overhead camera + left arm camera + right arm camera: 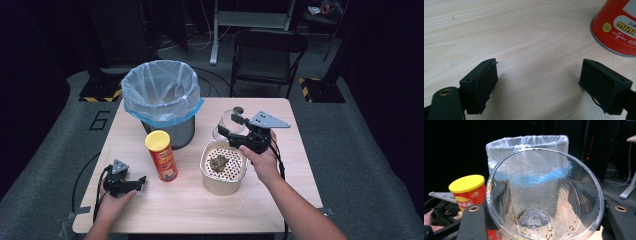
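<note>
My right gripper [231, 127] is shut on a clear plastic cup [223, 121], held off the table above the far rim of a cream container [220, 186]. The container's perforated insert [231, 167] carries a clump of dark wet leaves [218, 162]. In the right gripper view the cup [544, 195] lies tipped with its mouth toward the camera, empty but for brown specks, and a jaw presses each side. My left gripper [141, 181] rests on the table left of a red chips can [161, 156] with a yellow lid. Its jaws [539, 82] stand open over bare wood.
A bin with a clear plastic liner [161, 92] stands at the table's far left, just behind the chips can. A black chair [267, 55] sits beyond the far edge. The red can's base [616, 27] is close to the left gripper's right jaw.
</note>
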